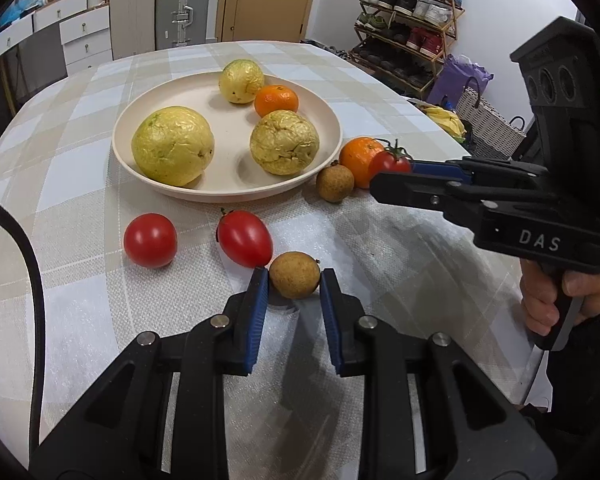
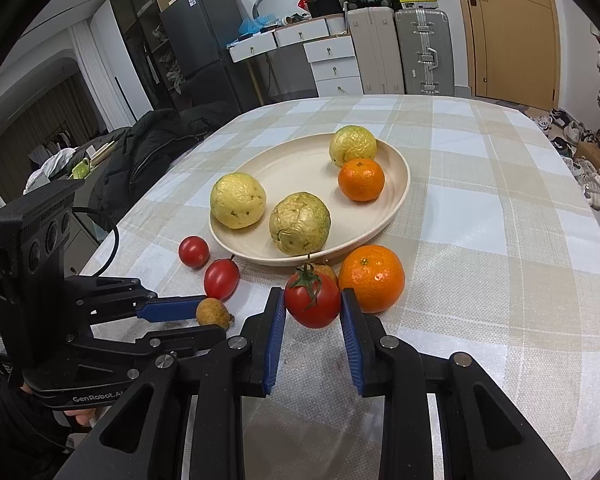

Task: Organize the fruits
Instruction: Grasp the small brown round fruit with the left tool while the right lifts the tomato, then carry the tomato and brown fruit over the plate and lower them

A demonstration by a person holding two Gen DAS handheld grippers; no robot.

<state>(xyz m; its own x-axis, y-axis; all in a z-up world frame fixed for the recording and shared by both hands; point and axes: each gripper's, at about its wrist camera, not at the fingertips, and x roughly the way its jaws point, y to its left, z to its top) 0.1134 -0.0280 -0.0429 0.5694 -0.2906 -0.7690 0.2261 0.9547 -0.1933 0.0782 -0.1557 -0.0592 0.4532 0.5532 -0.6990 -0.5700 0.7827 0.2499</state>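
The left gripper (image 1: 294,280) had its jaws clamped on a small brown fruit (image 1: 295,275), the right gripper (image 2: 313,300) on a stemmed tomato (image 2: 312,301), both low over the table (image 2: 500,240), the plate (image 2: 396,196) beyond them, seemingly the destination.

Even, soft indoor light is filling both views, probably coming from overhead, though no lamp is showing. The fruits are casting short, faint shadows onto the cream plate (image 1: 148,120) and the checked tablecloth (image 1: 80,208), and the left gripper (image 1: 294,280) is laying a broader grey shadow on the cloth below its fingers. Small white highlights are glinting on the round tomato (image 1: 150,240) and on the orange (image 2: 371,278) beside the plate. The middle of each picture is staying sharp. Toward the edges the fisheye lens is bending the table and the room walls, and black corners are closing in.
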